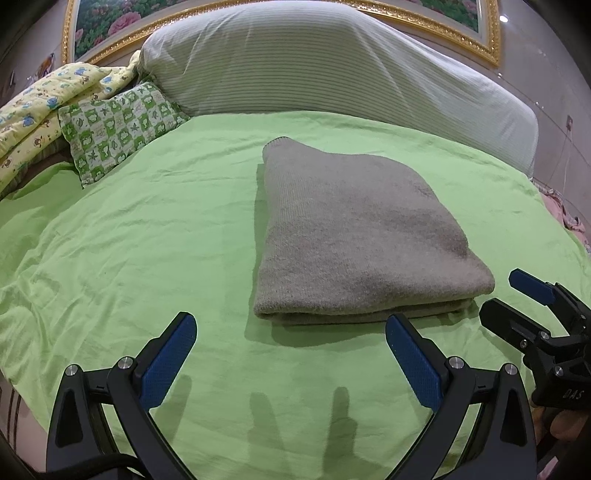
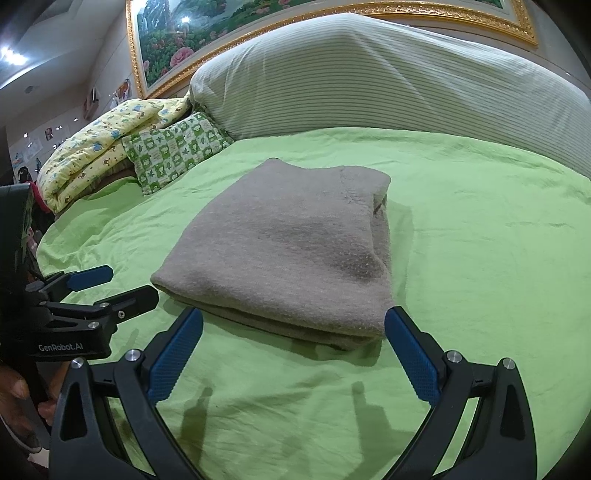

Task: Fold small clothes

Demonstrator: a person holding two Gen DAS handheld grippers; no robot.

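Note:
A grey knitted garment point(image 1: 354, 236) lies folded into a thick rectangle on the green bed sheet point(image 1: 147, 240). My left gripper point(image 1: 291, 332) hovers just in front of its near folded edge, open, with nothing between its blue pads. At the right of this view my right gripper point(image 1: 511, 301) stands open beside the garment's near right corner. In the right wrist view the same garment point(image 2: 288, 243) rests on the sheet point(image 2: 480, 240). There my right gripper point(image 2: 293, 319) is open at the near edge, and my left gripper point(image 2: 122, 286) is open by the near left corner.
A large striped pillow point(image 1: 332, 66) lies across the head of the bed. A green patterned pillow point(image 1: 118, 125) and a yellow printed quilt point(image 1: 40, 107) sit at the far left. A gold-framed painting point(image 2: 229, 26) hangs behind. Pink cloth point(image 1: 569, 218) lies at the right edge.

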